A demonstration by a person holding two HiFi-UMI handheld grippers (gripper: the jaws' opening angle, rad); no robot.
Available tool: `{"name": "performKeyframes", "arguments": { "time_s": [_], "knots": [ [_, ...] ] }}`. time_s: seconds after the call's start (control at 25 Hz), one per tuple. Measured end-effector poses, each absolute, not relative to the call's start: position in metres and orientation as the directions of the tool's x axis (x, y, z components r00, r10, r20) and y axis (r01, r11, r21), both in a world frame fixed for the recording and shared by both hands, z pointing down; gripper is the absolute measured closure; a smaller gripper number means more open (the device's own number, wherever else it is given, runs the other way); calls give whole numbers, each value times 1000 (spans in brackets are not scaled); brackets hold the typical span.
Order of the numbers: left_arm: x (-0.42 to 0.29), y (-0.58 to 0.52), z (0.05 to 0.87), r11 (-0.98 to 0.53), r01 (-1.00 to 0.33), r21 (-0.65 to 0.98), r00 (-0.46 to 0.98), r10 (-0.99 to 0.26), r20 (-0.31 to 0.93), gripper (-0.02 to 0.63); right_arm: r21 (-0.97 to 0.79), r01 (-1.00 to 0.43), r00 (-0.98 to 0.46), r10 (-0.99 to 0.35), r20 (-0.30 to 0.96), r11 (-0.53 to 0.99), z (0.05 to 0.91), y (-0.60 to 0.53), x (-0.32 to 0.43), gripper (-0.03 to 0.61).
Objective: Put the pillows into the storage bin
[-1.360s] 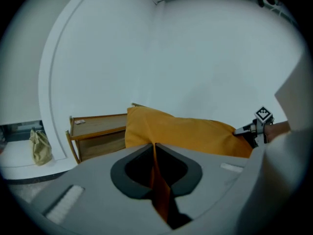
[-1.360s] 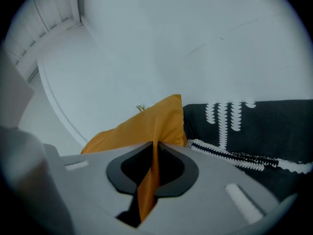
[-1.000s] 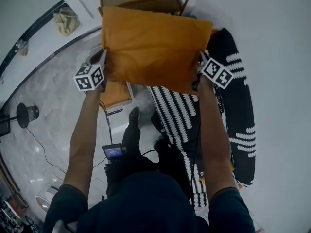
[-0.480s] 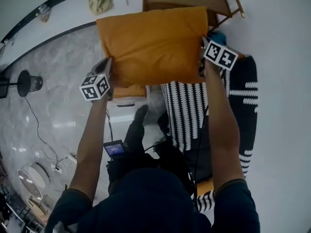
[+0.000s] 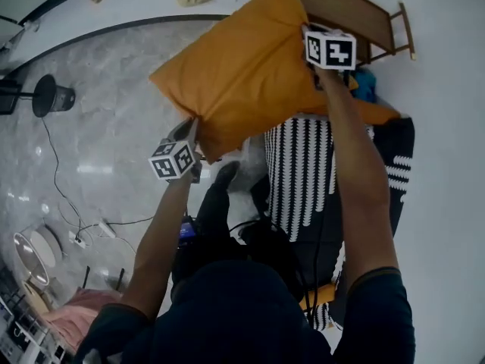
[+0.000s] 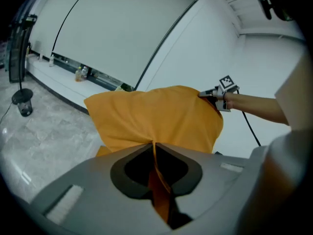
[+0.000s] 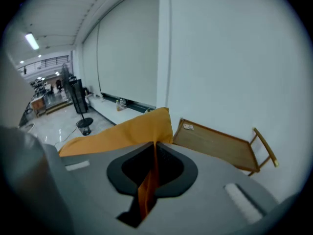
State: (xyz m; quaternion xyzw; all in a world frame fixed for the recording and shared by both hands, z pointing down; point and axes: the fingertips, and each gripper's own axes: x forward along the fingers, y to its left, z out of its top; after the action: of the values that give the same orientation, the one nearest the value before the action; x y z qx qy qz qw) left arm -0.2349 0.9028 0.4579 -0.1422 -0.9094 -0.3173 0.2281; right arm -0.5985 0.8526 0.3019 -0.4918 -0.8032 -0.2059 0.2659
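Left gripper (image 6: pixel 155 153) is pinching the orange pillow's (image 5: pixel 242 74) lower corner; right gripper (image 7: pixel 155 151) is clamping its upper edge. Pillow is hanging tilted in midair, just before a wooden rack (image 5: pixel 356 14).

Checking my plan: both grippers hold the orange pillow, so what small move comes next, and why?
Probably swing the pillow across until it is over the wooden bin. The left gripper and right gripper each pinch an edge, and the bin shows beside the pillow, not under it.
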Motion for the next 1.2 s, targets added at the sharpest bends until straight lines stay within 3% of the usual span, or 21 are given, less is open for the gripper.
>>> {"name": "performKeyframes", "arguments": {
  "time_s": [0.28,0.64,1.04,1.08,1.16,1.2],
  "knots": [
    [-227,860,500,691,437,576,-828,59,558,597,215,964,-260,700,665,155,324,951,-565,563],
    [-233,818,526,634,452,627,-810,-3,586,597,302,946,-148,671,727,-118,373,1018,-531,563],
    [-225,817,561,542,533,649,-783,26,621,587,307,924,-100,631,770,-229,431,1058,-506,557],
    [-222,817,572,511,551,660,-774,17,633,572,309,921,-106,610,785,-237,442,1062,-507,545],
    [-214,814,597,419,597,684,-750,-10,661,542,319,917,-154,527,836,-238,470,1061,-514,441],
    [-209,812,608,391,613,686,-738,-24,674,529,332,914,-188,481,856,-232,481,1057,-517,426]
  ]
}}
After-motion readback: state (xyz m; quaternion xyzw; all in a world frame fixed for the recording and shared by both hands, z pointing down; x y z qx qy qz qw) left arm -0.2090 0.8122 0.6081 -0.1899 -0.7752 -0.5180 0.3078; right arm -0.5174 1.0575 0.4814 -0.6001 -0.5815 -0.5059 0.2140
